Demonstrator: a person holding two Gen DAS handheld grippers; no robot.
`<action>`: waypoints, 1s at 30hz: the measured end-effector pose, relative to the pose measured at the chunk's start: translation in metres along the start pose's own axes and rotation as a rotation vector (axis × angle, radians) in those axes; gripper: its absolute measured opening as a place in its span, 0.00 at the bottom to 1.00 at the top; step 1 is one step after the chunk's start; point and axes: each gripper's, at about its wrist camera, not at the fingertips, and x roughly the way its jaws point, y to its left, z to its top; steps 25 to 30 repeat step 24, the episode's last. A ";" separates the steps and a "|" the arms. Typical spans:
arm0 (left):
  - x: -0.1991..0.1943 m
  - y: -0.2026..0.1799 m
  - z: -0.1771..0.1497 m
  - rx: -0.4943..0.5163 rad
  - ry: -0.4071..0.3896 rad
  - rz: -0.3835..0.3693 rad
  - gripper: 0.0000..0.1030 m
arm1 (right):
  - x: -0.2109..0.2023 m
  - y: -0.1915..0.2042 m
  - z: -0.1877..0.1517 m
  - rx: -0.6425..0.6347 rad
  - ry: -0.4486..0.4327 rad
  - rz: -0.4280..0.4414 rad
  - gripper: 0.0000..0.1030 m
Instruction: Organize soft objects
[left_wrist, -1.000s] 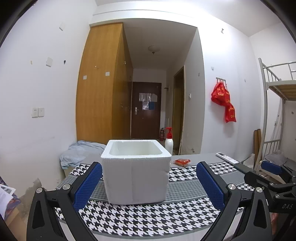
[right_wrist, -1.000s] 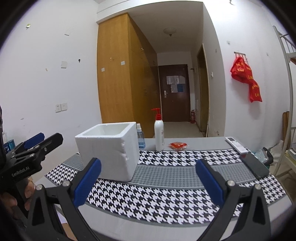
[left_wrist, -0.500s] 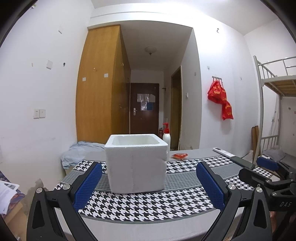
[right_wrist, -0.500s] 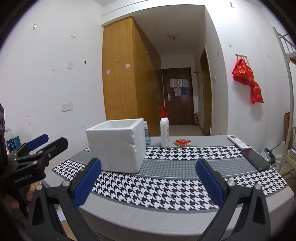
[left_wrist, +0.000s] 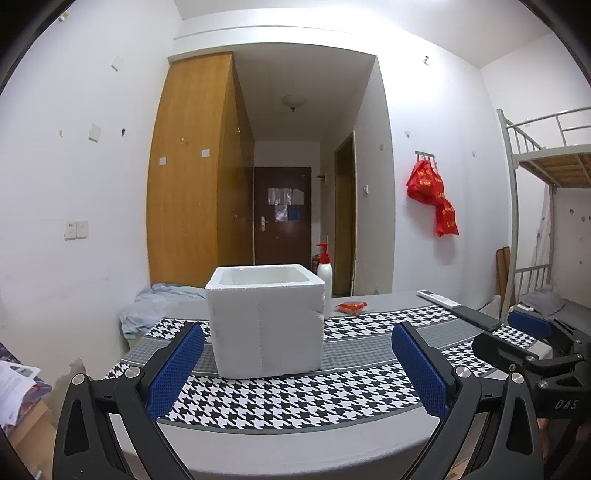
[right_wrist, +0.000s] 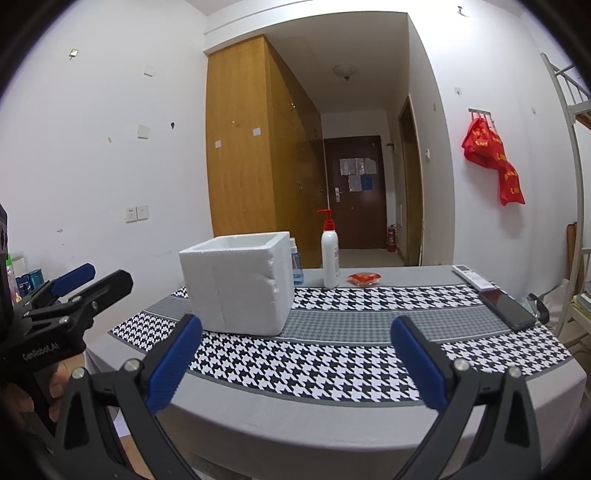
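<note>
A white foam box (left_wrist: 265, 325) stands open-topped on the houndstooth table cloth (left_wrist: 295, 398); it also shows in the right wrist view (right_wrist: 238, 282). A small red soft packet (left_wrist: 351, 307) lies behind it at the far side, also in the right wrist view (right_wrist: 365, 278). My left gripper (left_wrist: 295, 369) is open and empty, held near the table's front edge facing the box. My right gripper (right_wrist: 295, 363) is open and empty, to the right of the left one. The box's inside is hidden.
A white pump bottle (right_wrist: 330, 258) and a small blue bottle (right_wrist: 296, 264) stand behind the box. A remote (right_wrist: 472, 277) and a dark phone (right_wrist: 508, 308) lie at the table's right end. A bunk bed (left_wrist: 546, 206) stands to the right.
Both grippers have drawn back and lowered from the table; the box looks smaller and the table's front edge now shows. Both stay open and empty.
</note>
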 end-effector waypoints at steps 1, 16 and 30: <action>0.000 0.000 0.000 -0.001 0.002 0.001 0.99 | 0.000 0.000 0.000 0.002 -0.001 0.002 1.00; -0.001 -0.004 0.000 0.006 0.012 0.000 0.99 | -0.004 -0.002 0.000 0.000 -0.001 -0.006 1.00; -0.001 -0.003 0.000 0.000 0.016 0.000 0.99 | -0.005 -0.003 0.000 0.002 0.005 -0.009 1.00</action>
